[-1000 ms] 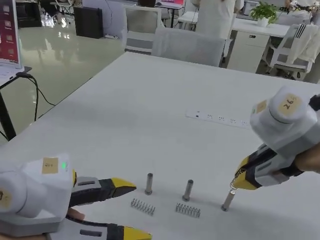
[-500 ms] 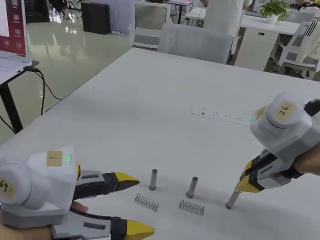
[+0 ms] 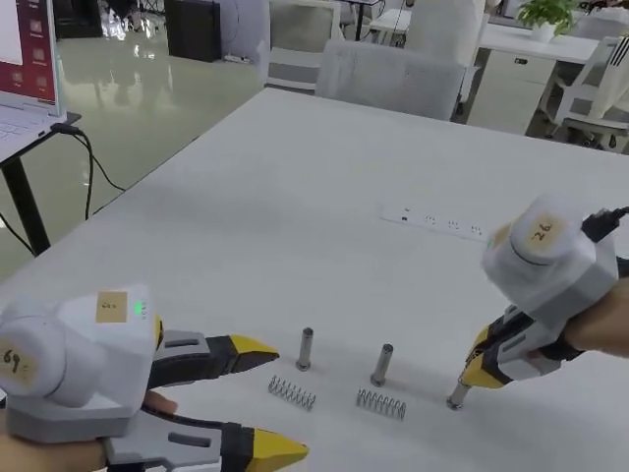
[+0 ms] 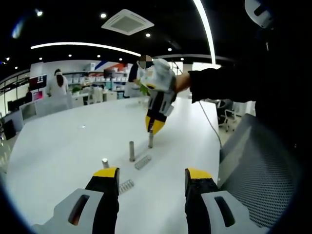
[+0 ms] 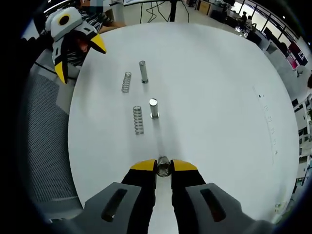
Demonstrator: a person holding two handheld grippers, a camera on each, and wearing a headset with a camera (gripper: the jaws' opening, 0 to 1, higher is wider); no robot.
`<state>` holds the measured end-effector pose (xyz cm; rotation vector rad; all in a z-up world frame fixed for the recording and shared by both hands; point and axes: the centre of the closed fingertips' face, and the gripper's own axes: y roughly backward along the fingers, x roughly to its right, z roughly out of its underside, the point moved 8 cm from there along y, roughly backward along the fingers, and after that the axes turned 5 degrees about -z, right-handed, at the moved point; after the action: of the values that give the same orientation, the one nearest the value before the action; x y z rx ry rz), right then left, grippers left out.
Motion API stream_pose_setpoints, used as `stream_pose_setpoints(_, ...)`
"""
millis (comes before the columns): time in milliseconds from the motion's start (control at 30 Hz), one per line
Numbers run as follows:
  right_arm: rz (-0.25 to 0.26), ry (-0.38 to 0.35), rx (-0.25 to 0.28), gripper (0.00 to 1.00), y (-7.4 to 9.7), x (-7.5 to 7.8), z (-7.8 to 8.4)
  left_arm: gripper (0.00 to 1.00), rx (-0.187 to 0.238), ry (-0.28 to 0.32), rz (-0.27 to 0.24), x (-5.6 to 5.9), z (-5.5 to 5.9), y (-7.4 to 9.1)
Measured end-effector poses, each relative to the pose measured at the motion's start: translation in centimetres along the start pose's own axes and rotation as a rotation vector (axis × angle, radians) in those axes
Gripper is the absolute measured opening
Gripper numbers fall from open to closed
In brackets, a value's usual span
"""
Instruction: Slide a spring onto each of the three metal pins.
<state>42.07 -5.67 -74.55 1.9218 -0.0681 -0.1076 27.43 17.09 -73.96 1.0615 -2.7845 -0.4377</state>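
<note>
**At the right pin (image 3: 456, 396): right gripper (image 3: 474, 377) clamped on the third spring (image 5: 164, 168), left gripper (image 3: 283, 399) wide open**

Nearest me, my left gripper has a grey plastic body ending in two yellow-tipped jaws. They are spread far apart with nothing between them. Its rear is cut off by the bottom edge of the head view.

Just past its tips, two loose wire coils lie flat on the smooth white table (image 3: 246, 197): the left spring (image 3: 292, 392) and the middle spring (image 3: 380, 404). Each lies just beside its own pin, on my side of it. The left pin (image 3: 306, 349) and middle pin (image 3: 381, 364) are short, bare, polished steel cylinders standing upright.

Off to the right, the right gripper angles down over the right pin. In the right gripper view its jaws are drawn in to a narrow gap, with the coil's ring end caught between the yellow tips. In the head view only the pin's lower shaft shows under those tips. Its top is hidden, and I cannot tell how far the coil sits down on it.

Farther back, a flat white power strip (image 3: 437, 222) lies on the table. Beyond the far edge stands a grey chair (image 3: 388, 79), its base hidden by the tabletop.
</note>
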Motion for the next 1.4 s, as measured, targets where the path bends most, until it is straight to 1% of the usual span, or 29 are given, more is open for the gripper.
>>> stream_pose_setpoints(67,-0.001,0.004,-0.009,0.08,-0.5,0.0,0.1,0.48,-0.002,-0.001,0.001,0.0,0.0,0.0)
stream_pose_setpoints(200,-0.005,-0.007,-0.006,0.08,-1.2,0.1,0.3,0.48,-0.002,-0.002,0.002,0.0,0.0,0.0)
stream_pose_setpoints(367,-0.003,-0.005,-0.016,0.08,-2.0,0.1,0.6,0.48,-0.001,-0.001,0.001,0.0,0.0,0.0)
stream_pose_setpoints(633,0.002,-0.011,-0.02,0.08,-2.6,0.2,0.9,0.48,-0.004,-0.001,0.004,-0.1,0.1,-0.1)
stream_pose_setpoints(767,0.003,-0.019,-0.014,0.09,-2.6,0.2,0.8,0.48,-0.005,-0.001,0.006,-0.1,0.1,-0.1)
stream_pose_setpoints(867,0.007,-0.015,-0.023,0.09,-2.7,0.3,0.9,0.48,-0.006,-0.002,0.008,-0.1,0.1,-0.1)
stream_pose_setpoints(933,0.007,-0.009,-0.032,0.12,-2.9,0.2,1.0,0.48,-0.006,-0.003,0.008,-0.1,0.1,-0.1)
stream_pose_setpoints(967,0.009,-0.007,-0.028,0.14,-2.9,0.2,1.0,0.48,-0.006,-0.002,0.008,-0.1,0.1,-0.1)
stream_pose_setpoints(1033,0.001,-0.012,-0.024,0.15,-2.9,0.0,1.0,0.48,-0.007,-0.003,0.008,-0.1,0.1,-0.1)
stream_pose_setpoints(1100,0.009,-0.006,-0.022,0.17,-2.9,0.0,1.0,0.48,-0.007,-0.002,0.009,0.0,0.1,-0.1)
stream_pose_setpoints(1267,0.019,-0.002,-0.013,0.21,-2.5,0.0,1.1,0.48,-0.007,-0.003,0.012,0.0,0.1,-0.1)
stream_pose_setpoints(1400,0.027,0.001,0.0,0.22,-1.9,-0.2,1.0,0.48,-0.008,-0.005,0.017,0.1,0.1,-0.1)
